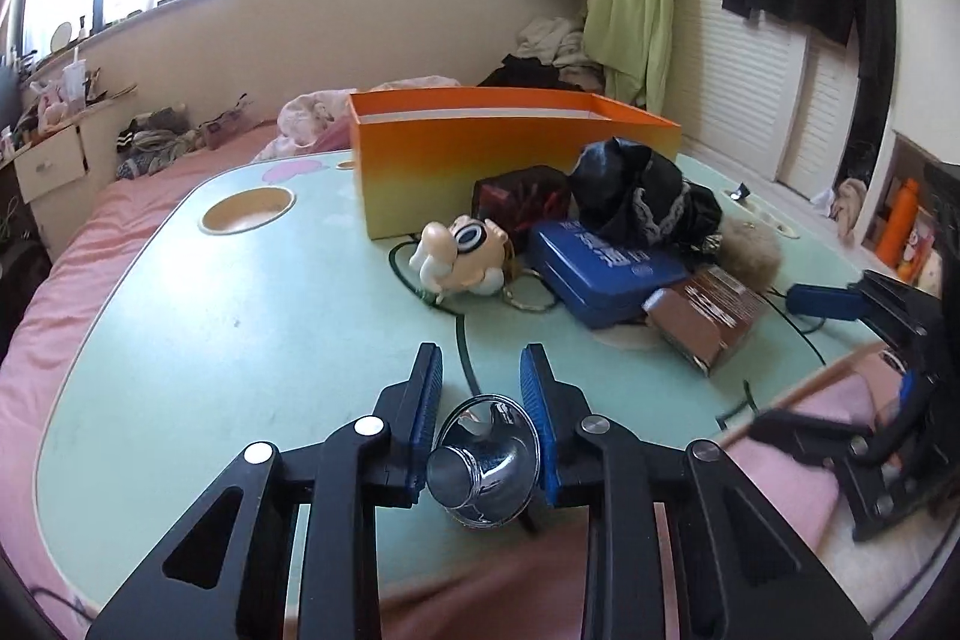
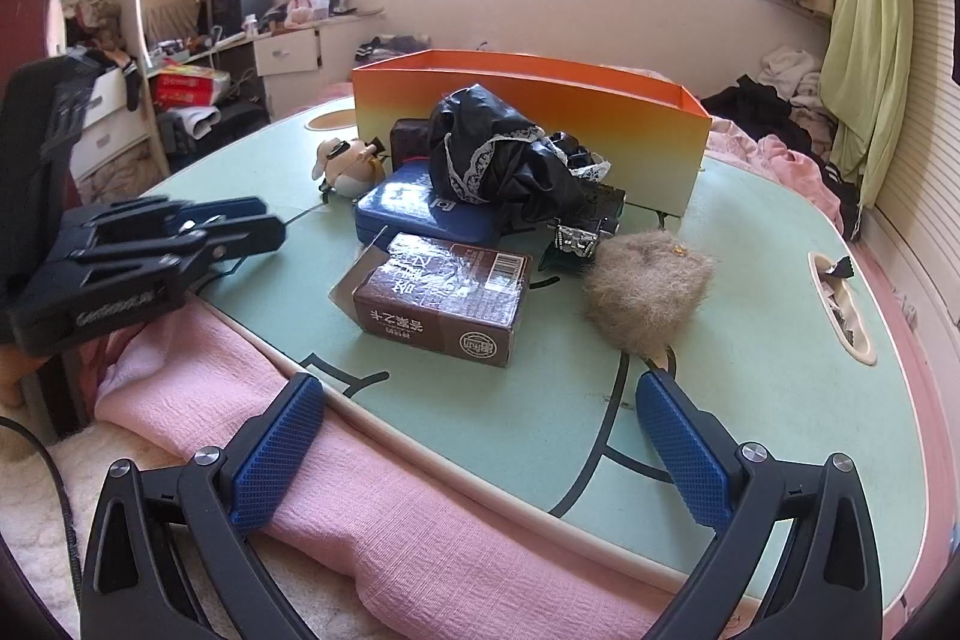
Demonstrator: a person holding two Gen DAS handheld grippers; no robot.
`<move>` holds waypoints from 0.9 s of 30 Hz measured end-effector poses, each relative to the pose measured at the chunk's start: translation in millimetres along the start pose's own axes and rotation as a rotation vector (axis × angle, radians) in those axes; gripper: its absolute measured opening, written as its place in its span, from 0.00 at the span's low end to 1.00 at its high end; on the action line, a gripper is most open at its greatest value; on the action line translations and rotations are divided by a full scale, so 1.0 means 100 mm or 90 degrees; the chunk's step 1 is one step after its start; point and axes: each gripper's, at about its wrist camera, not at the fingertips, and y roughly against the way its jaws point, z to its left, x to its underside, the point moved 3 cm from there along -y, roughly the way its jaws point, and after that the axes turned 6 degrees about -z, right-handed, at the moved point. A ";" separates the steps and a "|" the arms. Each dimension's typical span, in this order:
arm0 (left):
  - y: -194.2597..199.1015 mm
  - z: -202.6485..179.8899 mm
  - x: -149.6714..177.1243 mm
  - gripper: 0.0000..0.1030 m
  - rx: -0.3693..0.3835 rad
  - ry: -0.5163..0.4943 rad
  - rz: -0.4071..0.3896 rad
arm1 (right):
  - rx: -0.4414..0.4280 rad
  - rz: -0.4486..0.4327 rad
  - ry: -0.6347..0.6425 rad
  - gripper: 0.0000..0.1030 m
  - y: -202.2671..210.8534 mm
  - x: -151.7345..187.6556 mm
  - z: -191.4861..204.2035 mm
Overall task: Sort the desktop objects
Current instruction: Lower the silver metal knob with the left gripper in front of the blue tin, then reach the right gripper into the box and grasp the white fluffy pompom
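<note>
My left gripper (image 1: 482, 358) is shut on a shiny chrome domed piece (image 1: 480, 460), which sits deep between the blue pads above the table's near edge. From the right wrist view the left gripper (image 2: 270, 220) shows at the left, and the chrome piece is hidden there. My right gripper (image 2: 480, 388) stands open over the table's front edge and a pink cloth (image 2: 384, 508), with nothing between its fingers. Ahead of it lie a brown carton (image 2: 438, 304) and a tan furry pouch (image 2: 648, 292). An orange box (image 1: 516, 160) stands open-topped at the back.
On the pale green table (image 1: 240, 316) lies a cluster: a cartoon doll (image 1: 462, 256), a blue tin (image 1: 606, 274), a black lace-trimmed cloth (image 1: 636, 190) and a dark red box (image 1: 522, 202). A round cup hole (image 1: 246, 211) is at the back left. Pink bedding surrounds the table.
</note>
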 end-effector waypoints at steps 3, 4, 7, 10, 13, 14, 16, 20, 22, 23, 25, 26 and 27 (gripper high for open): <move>-0.01 -0.08 -0.17 0.28 -0.001 -0.007 -0.025 | 0.000 0.000 0.000 1.00 0.00 0.00 0.00; -0.01 -0.10 -0.27 0.28 0.002 -0.008 -0.036 | 0.000 0.000 0.000 1.00 0.00 0.00 0.00; 0.03 -0.13 -0.35 0.56 0.003 0.015 -0.064 | 0.000 0.000 0.000 1.00 0.00 0.00 0.00; 0.16 -0.14 -0.25 0.83 0.010 0.023 -0.070 | 0.000 0.001 0.000 1.00 0.00 0.00 0.01; 0.28 -0.19 -0.10 0.83 -0.023 -0.012 -0.033 | 0.000 0.000 0.000 1.00 0.00 0.00 0.01; 0.30 -0.22 -0.04 0.83 -0.035 -0.020 -0.025 | 0.000 0.001 0.000 1.00 0.00 0.00 0.00; 0.22 -0.26 0.07 0.83 -0.058 -0.037 0.009 | 0.000 0.001 0.000 1.00 0.00 0.00 0.00; 0.02 -0.20 0.05 1.00 -0.041 -0.005 0.045 | 0.000 0.002 0.001 1.00 0.00 0.01 0.00; 0.03 -0.20 0.05 1.00 -0.043 -0.006 0.044 | -0.001 0.002 0.001 1.00 0.00 0.01 0.00; 0.03 -0.20 0.06 1.00 -0.043 -0.005 0.044 | 0.000 0.003 0.002 1.00 0.00 0.01 0.00; 0.03 -0.20 0.07 1.00 -0.041 -0.005 0.043 | 0.000 0.003 0.001 1.00 0.00 0.01 -0.01; 0.03 -0.21 0.08 1.00 -0.041 -0.006 0.044 | -0.001 0.003 0.001 1.00 0.00 0.01 -0.01; 0.04 -0.21 0.08 1.00 -0.041 -0.006 0.043 | -0.001 0.003 0.001 1.00 0.00 0.01 -0.01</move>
